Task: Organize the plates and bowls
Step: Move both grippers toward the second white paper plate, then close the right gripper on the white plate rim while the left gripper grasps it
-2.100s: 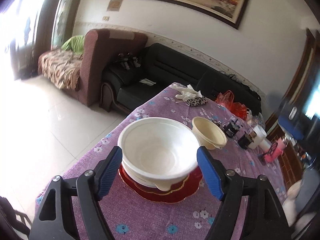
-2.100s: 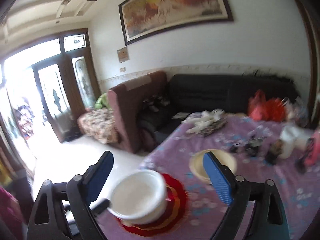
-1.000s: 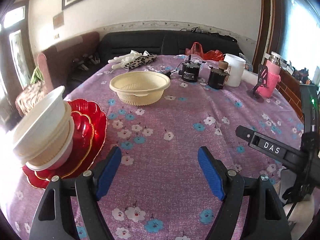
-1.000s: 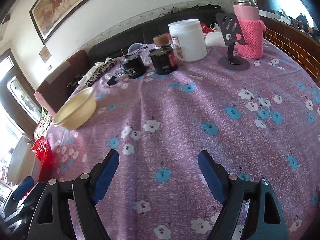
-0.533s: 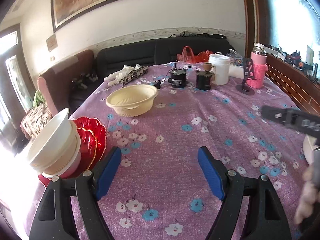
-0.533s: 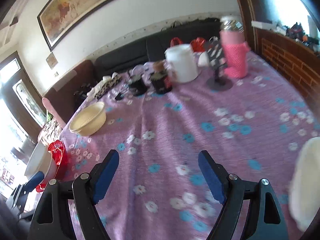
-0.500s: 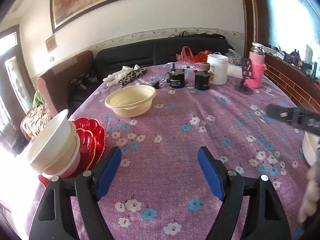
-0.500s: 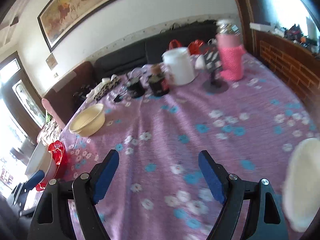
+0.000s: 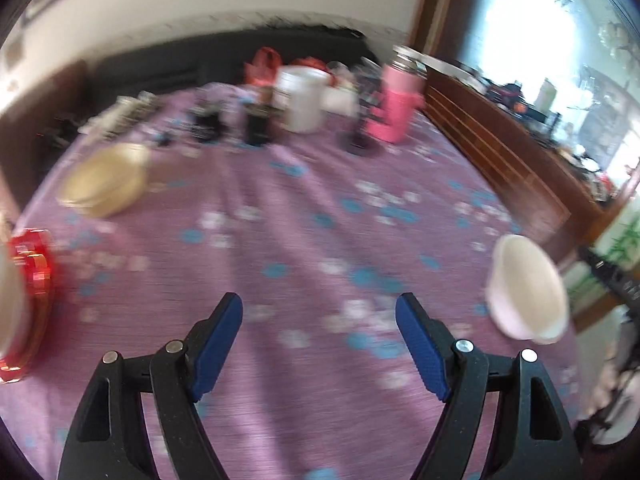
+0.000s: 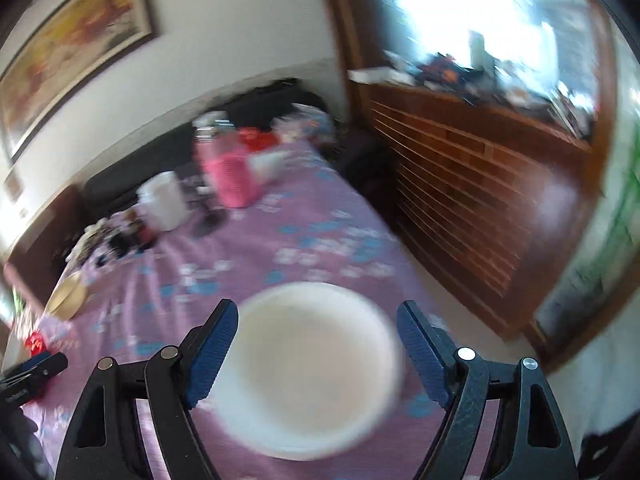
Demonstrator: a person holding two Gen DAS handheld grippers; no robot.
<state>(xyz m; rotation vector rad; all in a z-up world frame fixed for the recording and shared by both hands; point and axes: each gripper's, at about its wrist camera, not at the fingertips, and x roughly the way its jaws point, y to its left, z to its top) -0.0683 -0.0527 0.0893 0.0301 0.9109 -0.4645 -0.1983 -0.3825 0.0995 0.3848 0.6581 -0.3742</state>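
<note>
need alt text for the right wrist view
Blurred fisheye view: the open right gripper hovers over a white bowl near the edge of a purple floral table. Behind it stand a pink flask and a white jar.

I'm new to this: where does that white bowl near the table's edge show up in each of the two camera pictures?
Left wrist view: the white bowl sits at the far right, near the table's edge, outside the gripper's fingers.
Right wrist view: the white bowl fills the lower centre, between the right gripper's open blue pads, blurred.
Shared landmark: the pink bottle at the table's far end.
</note>
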